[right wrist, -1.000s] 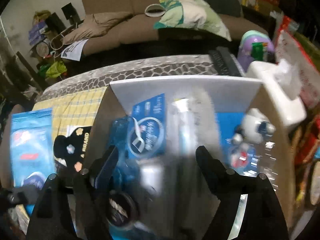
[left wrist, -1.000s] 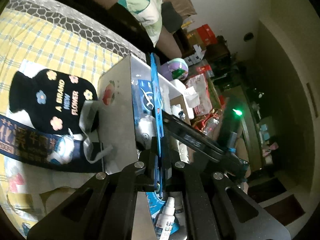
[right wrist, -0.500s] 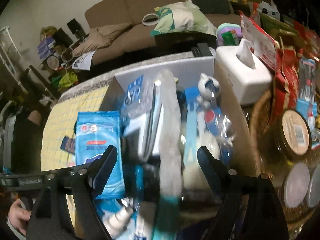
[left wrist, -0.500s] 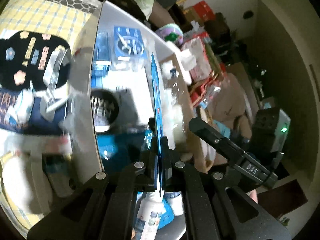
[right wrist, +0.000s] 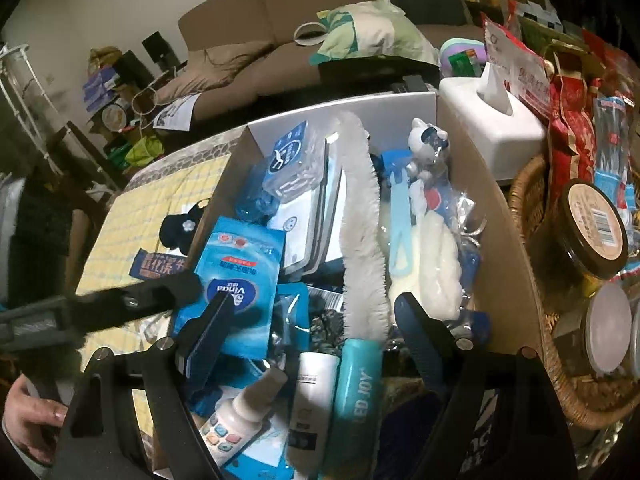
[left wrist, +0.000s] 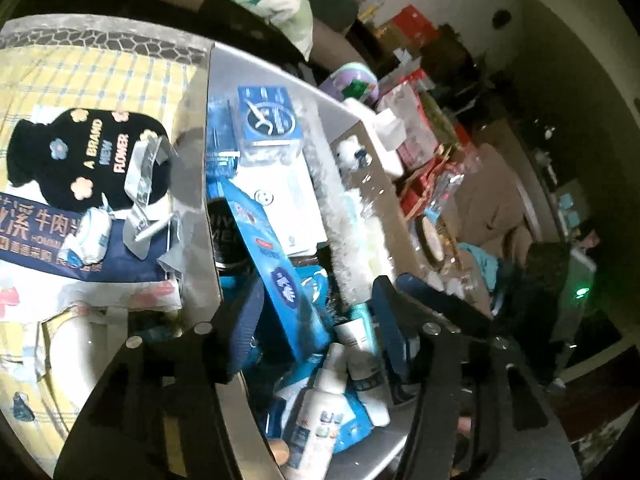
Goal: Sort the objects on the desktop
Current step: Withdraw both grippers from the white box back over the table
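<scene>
An open cardboard box (left wrist: 196, 184) (right wrist: 504, 216) is packed with small goods. A flat blue wipes pack (left wrist: 276, 276) (right wrist: 236, 268) lies tilted on top of them. My left gripper (left wrist: 316, 300) hangs just over the box; its jaws are opening, the pack sits loose between them, and no pad presses on it. One left finger (right wrist: 160, 292) reaches in from the left beside the pack. My right gripper (right wrist: 312, 312) stands open above the box's near end, over a teal tube (right wrist: 356, 388) and a spray bottle (right wrist: 240, 416), holding nothing.
A black flowered pouch (left wrist: 80, 152) and a dark blue packet (left wrist: 36, 232) lie on the yellow checked cloth left of the box. A white tissue box (right wrist: 492, 128) and a wicker basket (right wrist: 532, 208) of jars crowd the right side. A person's hand (right wrist: 28, 412) shows at the lower left.
The left gripper was shut on the blue pack held edge-on; its jaws have now parted and the pack lies in the box. Both grippers moved in over the box.
</scene>
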`<state>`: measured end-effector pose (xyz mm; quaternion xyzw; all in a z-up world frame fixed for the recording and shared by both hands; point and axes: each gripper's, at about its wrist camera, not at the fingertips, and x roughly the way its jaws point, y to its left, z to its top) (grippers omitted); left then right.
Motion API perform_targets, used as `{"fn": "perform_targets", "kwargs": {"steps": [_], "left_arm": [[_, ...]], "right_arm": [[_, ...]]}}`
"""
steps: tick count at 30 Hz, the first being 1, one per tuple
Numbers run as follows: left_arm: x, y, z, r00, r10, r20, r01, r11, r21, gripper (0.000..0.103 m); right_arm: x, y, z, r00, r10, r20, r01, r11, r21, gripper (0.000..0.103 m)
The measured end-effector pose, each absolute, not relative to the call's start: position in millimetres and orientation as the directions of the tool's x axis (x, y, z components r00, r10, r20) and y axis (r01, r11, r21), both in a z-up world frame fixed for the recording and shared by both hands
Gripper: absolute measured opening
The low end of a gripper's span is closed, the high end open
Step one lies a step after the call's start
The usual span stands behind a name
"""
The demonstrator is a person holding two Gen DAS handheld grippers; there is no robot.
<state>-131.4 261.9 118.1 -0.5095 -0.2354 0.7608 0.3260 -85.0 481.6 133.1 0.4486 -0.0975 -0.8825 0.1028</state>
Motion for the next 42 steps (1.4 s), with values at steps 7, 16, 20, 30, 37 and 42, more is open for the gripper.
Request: {"fn": "perform_targets", "kwargs": {"steps": [7,16,20,30,37,42], "left_arm": [[-130,227,142,-0.323,0.731,-0.601,-0.214,-0.675,-0.706,0.083],[-106,175,160,-0.374,0.671,-0.641,-0.211,-0.734,-0.645,0.100],[-89,160,164,-0.383,0.644,-0.662,-0.220,-0.760,-0.612,0.103],[-51,116,182,-0.426,0.562,-0.709,-0.243,-0.826,-0.509,0.103],[-33,79,193,-0.470,0.508,-0.721,-0.243,-0.861,-0.447,0.103],[-31,41,196,-0.508,0.435,-0.743,-0.232,-0.900,-0.368,0.103]], "right_arm": [[-72,465,147,-0.588,-0.278,-0.760,0.100,-0.957,0.273,0.085],[-47,434,167,-0.617,-0.261,-0.742,0.115,-0.963,0.243,0.094],[-36,419,170,-0.631,-0.222,-0.743,0.115,-0.974,0.193,0.103],[-10,378,183,-0.631,-0.206,-0.748,0.142,-0.978,0.150,0.103],[5,342,196,-0.636,-0.216,-0.741,0.173,-0.975,0.136,0.103],[5,319,201,-0.625,-0.263,-0.735,0.214,-0.963,0.163,0.103]]}}
